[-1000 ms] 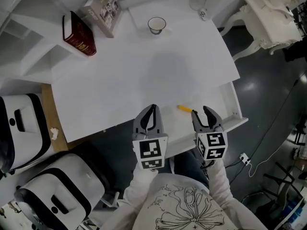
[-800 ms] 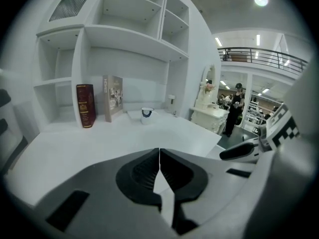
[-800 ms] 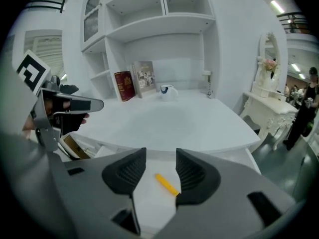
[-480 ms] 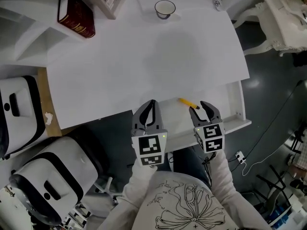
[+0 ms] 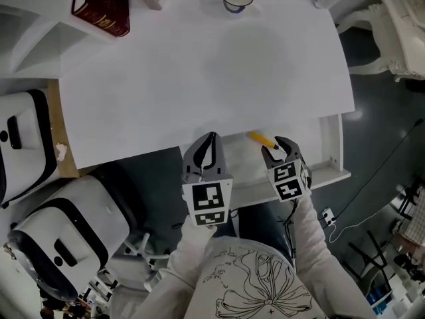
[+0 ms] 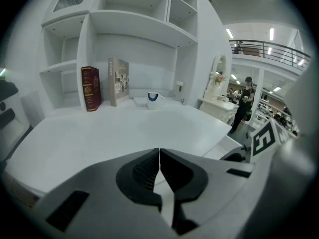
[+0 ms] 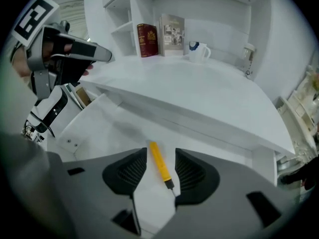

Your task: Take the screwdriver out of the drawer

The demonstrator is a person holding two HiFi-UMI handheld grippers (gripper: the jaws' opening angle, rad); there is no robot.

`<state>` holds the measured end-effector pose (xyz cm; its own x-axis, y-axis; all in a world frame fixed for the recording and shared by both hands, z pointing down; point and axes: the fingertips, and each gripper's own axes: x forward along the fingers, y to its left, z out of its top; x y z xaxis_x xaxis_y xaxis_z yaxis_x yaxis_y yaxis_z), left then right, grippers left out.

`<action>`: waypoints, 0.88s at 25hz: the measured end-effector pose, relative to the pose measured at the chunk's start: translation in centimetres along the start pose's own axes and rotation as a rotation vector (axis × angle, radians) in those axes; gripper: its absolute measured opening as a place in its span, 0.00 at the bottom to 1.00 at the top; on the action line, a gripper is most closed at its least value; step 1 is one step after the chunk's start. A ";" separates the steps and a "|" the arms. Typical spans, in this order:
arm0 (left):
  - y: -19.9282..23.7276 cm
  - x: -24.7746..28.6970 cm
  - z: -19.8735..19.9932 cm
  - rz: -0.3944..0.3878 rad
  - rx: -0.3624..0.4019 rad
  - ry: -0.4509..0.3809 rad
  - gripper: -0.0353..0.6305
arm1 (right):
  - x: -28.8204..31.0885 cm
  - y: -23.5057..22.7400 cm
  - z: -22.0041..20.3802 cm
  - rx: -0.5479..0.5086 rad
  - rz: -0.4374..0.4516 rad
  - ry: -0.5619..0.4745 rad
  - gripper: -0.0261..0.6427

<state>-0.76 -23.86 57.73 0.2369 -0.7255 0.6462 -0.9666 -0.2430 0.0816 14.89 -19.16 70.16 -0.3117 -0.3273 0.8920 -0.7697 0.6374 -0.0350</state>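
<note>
Now the screwdriver (image 7: 157,159) lies flat on the drawer (image 7: 94,126) floor toward its back edge, framed between the parted, empty jaws of the right gripper (image 7: 160,156). The left gripper (image 6: 159,158) is held closed on nothing near the drawer's left end. The yellow handle is best straddled squarely and the jaws lowered fully before being closed, lest it be nudged away.

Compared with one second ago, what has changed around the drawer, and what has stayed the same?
The right gripper has edged forward into the open drawer, and its open jaws now stand on either side of the yellow screwdriver, not closed on it. Nothing was taken or released. The screwdriver still lies in the drawer; the left gripper stays shut and empty.
</note>
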 end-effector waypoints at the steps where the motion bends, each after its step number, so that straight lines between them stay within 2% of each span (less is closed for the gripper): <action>1: 0.0 0.1 -0.1 0.003 -0.001 0.001 0.06 | 0.5 0.1 -0.2 -0.015 0.006 0.012 0.30; 15: 0.3 0.3 -1.1 0.021 -0.017 0.017 0.06 | 5.5 0.5 -3.3 -0.224 0.039 0.177 0.23; 22: 0.8 0.1 -1.8 0.032 -0.033 0.026 0.06 | 6.6 0.7 -4.1 -0.250 0.072 0.222 0.18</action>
<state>-1.70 -22.98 59.26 0.2032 -0.7152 0.6687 -0.9765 -0.1978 0.0851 14.57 -17.97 77.85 -0.2101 -0.1335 0.9685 -0.5811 0.8137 -0.0139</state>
